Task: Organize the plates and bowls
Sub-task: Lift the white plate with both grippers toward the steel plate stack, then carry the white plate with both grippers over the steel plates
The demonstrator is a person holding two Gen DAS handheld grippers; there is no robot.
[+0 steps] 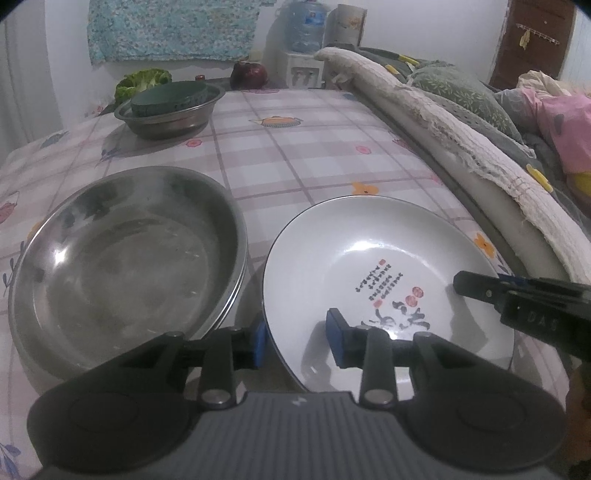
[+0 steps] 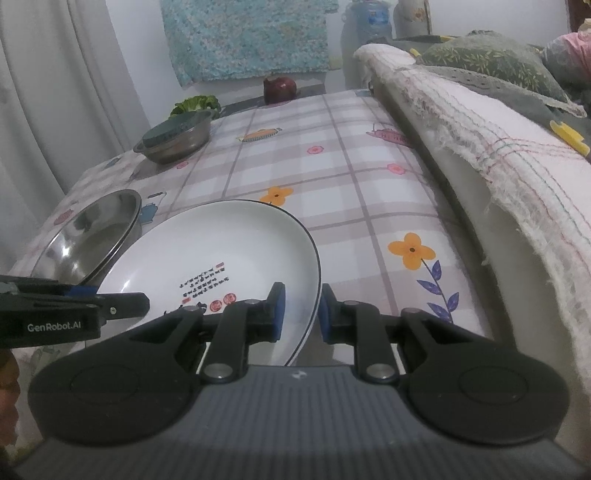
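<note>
both grippers' fingers spread, straddling white plate [image 1: 369, 258] rim, not clamped.

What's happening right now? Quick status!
Left gripper and right gripper open, straddling opposite rims of the white plate. Steel bowl beside it. Nothing blocking.

Tablecloth [image 1: 295, 155]: checked, pale pink and grey, printed with flowers and teapots, covering the table. Broccoli [image 1: 142, 82] at the far left edge. Dark red round object [image 1: 249, 75] at the far end, identity unclear. Patterned teal cloth [image 1: 170, 27] hangs on the wall behind. Water dispenser [image 1: 304, 44] with blue bottle stands beyond the table. Frayed white towel [image 1: 461, 140] drapes over a rail along the right side; grey leaf-print bedding [image 1: 458, 88] and pink fabric [image 1: 565, 122] lie beyond it. Curtain [image 2: 55, 92] at left.
</note>
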